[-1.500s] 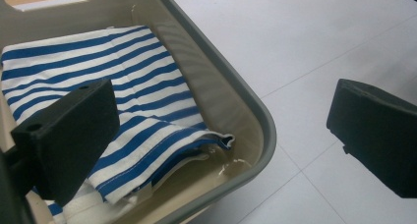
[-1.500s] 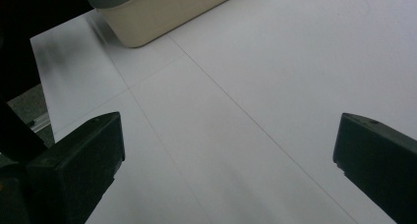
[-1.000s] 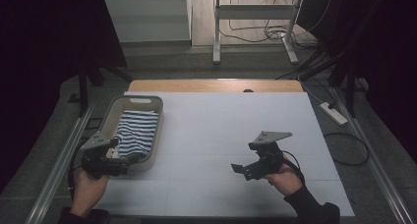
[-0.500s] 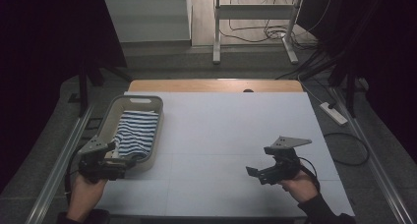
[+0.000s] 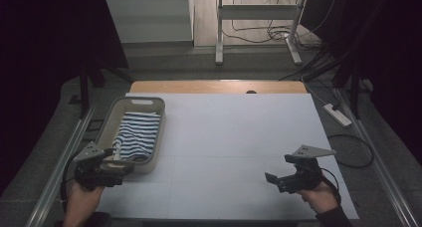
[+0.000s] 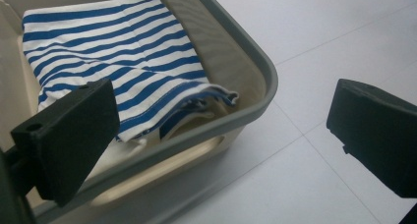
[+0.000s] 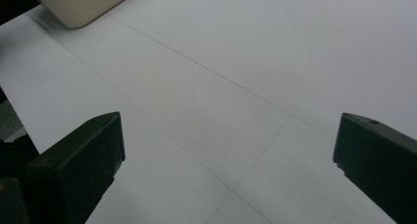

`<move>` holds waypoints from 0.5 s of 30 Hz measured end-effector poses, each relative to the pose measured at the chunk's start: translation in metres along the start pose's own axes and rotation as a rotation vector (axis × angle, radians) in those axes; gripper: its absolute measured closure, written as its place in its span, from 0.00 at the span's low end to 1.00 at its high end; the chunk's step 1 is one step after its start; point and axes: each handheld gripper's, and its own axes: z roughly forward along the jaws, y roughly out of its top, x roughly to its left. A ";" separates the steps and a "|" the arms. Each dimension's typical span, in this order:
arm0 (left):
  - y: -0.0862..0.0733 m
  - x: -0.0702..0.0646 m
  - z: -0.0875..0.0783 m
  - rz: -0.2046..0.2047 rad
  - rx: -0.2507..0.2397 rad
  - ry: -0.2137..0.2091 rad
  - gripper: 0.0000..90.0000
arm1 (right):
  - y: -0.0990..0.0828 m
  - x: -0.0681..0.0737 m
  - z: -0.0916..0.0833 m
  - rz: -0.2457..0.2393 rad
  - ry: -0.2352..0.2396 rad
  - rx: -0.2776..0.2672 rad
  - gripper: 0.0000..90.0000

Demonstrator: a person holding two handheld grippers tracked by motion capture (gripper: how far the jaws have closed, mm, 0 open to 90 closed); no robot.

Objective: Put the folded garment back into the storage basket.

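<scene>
Grey-rimmed beige basket (image 5: pixel 110 121) sits at the left side of the white table (image 5: pixel 234 137) in the high view, with the blue-and-white striped cloth (image 5: pixel 135 135) folded inside it. The left gripper (image 5: pixel 110 166) is held at the basket's near end, directly ahead of the person's left hand (image 5: pixel 79 199); its tips are level with the near wall. The right gripper (image 5: pixel 274 179) is well apart from the basket, over bare table near the front right edge, held by the right hand (image 5: pixel 318 194) and pointing left.

Left gripper view: the jaws stand wide apart, holding nothing. The basket (image 6: pixel 255 76) lies just ahead of and below the gripper (image 6: pixel 216 121). One jaw is over the basket interior, in front of the striped cloth (image 6: pixel 118 62); the other is over the table (image 6: pixel 319 37) outside the wall. The cloth's loose hem lies between the jaws, near the wall. Contact with cloth or rim cannot be determined.

Right gripper view: the jaws of the right gripper (image 7: pixel 226 150) are spread wide and empty. Bare table (image 7: pixel 255 57) lies between and ahead of them. A corner of the basket (image 7: pixel 78 5) shows far ahead, at the upper left.
</scene>
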 end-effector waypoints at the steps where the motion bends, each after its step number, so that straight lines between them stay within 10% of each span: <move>1: -0.001 0.000 -0.001 0.001 0.001 0.000 0.00 | -0.001 -0.001 -0.002 0.003 -0.005 0.000 0.00; 15: -0.011 0.002 -0.011 -0.019 -0.004 0.009 0.00 | -0.021 -0.008 -0.020 0.036 -0.093 0.016 0.00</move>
